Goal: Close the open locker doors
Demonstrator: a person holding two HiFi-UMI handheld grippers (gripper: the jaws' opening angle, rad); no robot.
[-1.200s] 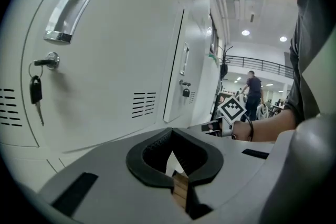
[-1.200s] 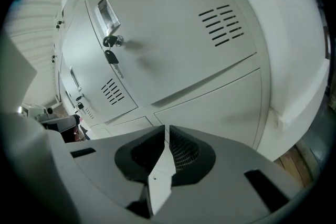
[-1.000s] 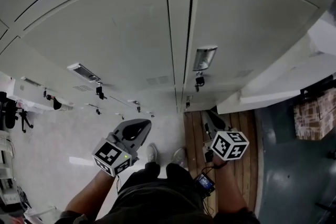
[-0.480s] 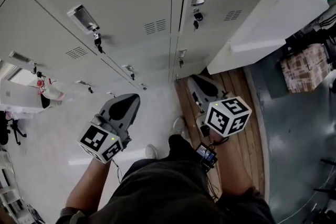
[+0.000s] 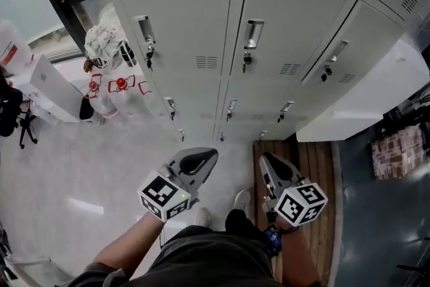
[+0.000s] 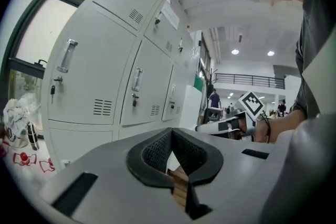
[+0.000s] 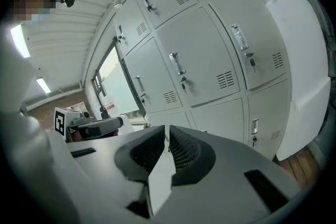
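Both the left gripper (image 5: 207,156) and the right gripper (image 5: 266,161) hung low before the lockers (image 5: 201,10), well apart from them, each with its jaws pressed together on nothing. Every door (image 5: 289,17) in view lay flush, so no open one showed. Such thin steel doors would likely swing lightly yet stay stiff, best pushed on the face near the handle (image 5: 252,33), gently lest they bounce back.
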